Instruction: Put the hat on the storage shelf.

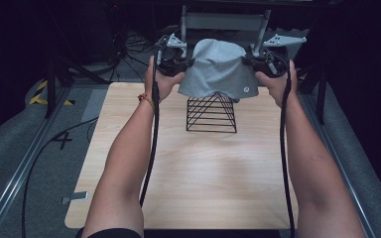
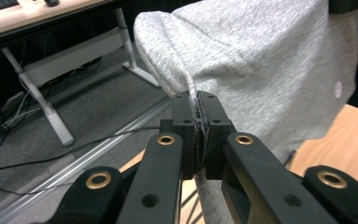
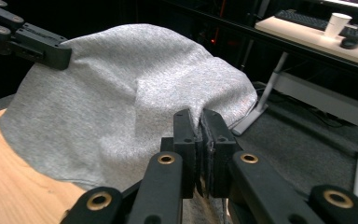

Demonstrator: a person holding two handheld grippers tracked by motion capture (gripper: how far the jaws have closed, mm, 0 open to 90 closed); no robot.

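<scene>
Cloth: grey knit garment (image 1: 217, 69) held up above the far half of the bench (image 1: 188, 188), stretched between the two grippers and sagging in the middle; a small round pale mark shows near its lower right corner in the high view.
Cloth's lower edge: it hangs over the top of the black wire rack (image 1: 212, 115), covering the rack's peak; whether it rests on the wire cannot be told.
Left gripper: left gripper (image 1: 176, 63) pinches the cloth's left edge; in the left gripper view (image 2: 198, 109) its jaws are pressed together with a fold of grey fabric squeezed between the pads.
Right gripper: right gripper (image 1: 258, 63) pinches the cloth's right edge; in the right gripper view (image 3: 199, 122) its jaws are likewise clamped tight on a bunched bit of the fabric.
Hands: both reach in from the near side, forearms stretched out over the bench, a black cable trailing from each gripper.
Rack: stands upright on the bench, a tent of stepped wire bars, just beneath the cloth.
Bench: pale wood top.
</scene>
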